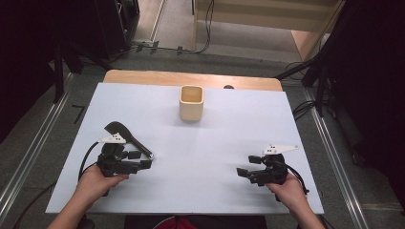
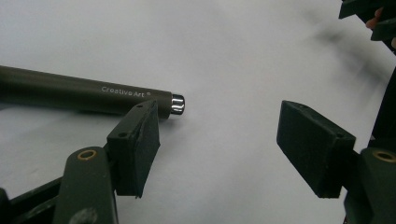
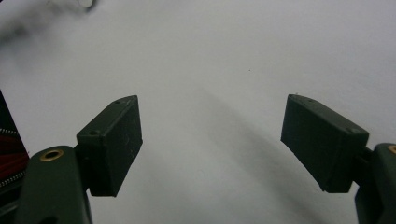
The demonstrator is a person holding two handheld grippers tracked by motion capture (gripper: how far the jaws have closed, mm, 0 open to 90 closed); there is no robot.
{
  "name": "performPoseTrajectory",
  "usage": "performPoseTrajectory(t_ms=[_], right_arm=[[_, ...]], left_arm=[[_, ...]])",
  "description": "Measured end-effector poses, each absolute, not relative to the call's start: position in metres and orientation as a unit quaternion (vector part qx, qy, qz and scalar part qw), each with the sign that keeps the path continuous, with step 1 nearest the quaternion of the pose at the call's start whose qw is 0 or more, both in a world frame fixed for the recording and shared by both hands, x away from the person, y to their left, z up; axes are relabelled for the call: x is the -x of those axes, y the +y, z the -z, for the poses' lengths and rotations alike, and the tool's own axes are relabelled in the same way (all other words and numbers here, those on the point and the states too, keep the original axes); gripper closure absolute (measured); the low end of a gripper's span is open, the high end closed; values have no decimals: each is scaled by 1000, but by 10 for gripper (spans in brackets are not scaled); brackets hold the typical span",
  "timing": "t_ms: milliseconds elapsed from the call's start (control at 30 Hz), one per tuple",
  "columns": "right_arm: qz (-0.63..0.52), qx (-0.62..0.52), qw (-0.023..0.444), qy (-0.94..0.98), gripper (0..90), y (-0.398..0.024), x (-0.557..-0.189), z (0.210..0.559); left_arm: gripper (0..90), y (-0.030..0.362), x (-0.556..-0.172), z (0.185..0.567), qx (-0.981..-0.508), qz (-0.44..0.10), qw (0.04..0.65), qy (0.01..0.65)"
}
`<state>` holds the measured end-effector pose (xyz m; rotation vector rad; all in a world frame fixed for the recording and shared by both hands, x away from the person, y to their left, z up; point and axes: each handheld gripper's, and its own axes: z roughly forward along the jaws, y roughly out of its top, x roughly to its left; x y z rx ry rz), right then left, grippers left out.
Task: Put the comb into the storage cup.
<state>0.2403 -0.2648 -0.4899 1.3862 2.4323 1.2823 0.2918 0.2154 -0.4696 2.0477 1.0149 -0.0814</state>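
Observation:
A dark utensil (image 1: 125, 135) with a broad head and a long handle lies on the white table (image 1: 210, 138) at the left. In the left gripper view its olive handle (image 2: 84, 93) reads "Creative Art" and ends in a chrome cap (image 2: 177, 103). My left gripper (image 1: 141, 159) (image 2: 219, 126) is open just beside the handle's end; one jaw stands in front of the end and nothing is between the jaws. My right gripper (image 1: 246, 165) (image 3: 215, 126) is open over bare table at the right. A beige square cup (image 1: 191, 102) stands upright at the back centre.
The table's wooden far edge (image 1: 191, 78) runs behind the cup. Dark stands and cables (image 1: 305, 71) flank the table on the floor. The other gripper (image 2: 373, 23) shows at the top right of the left gripper view.

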Motion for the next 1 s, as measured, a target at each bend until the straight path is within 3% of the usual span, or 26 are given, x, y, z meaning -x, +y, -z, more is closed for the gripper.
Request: performPoseTrajectory(t_ms=[1000], right_arm=[[-413,-448,31,792,188,-265,-240,491]], left_arm=[[323,217,-296,464,-812,33,411,414]])
